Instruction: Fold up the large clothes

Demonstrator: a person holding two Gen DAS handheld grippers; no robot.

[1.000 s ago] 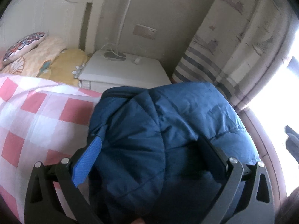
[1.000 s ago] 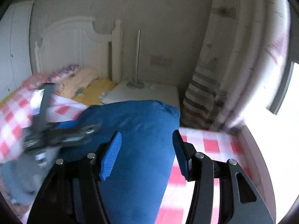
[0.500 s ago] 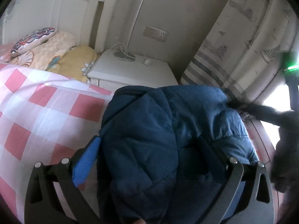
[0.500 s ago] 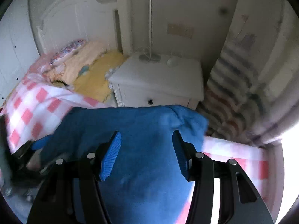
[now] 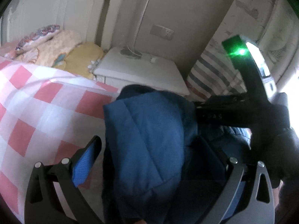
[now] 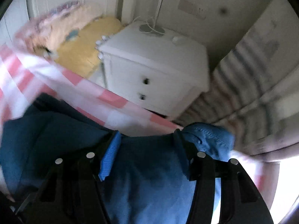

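Note:
A dark blue padded jacket (image 5: 149,130) lies bunched on the pink-and-white checked bed (image 5: 46,112). My left gripper (image 5: 149,143) straddles the bulk of it with wide jaws. Its left pad (image 5: 86,164) stands a little clear of the cloth, while its right finger is sunk in the folds. My right gripper (image 6: 147,136) is shut on a fold of the jacket (image 6: 145,168), and a lighter blue edge (image 6: 211,138) bunches outside its right finger. In the left wrist view the right gripper (image 5: 198,113) reaches in from the right onto the jacket, with a green light on its body.
A white nightstand (image 6: 155,59) with a lamp base (image 6: 151,29) and cable stands just past the bed edge. Yellow and patterned pillows (image 5: 82,57) lie against the white headboard. A striped curtain (image 5: 214,74) hangs at the right by a bright window.
My right gripper swung in and down over the jacket with its fold, and now shows at the right of the left wrist view. The left gripper has hardly moved; the cloth has drawn away from its left pad.

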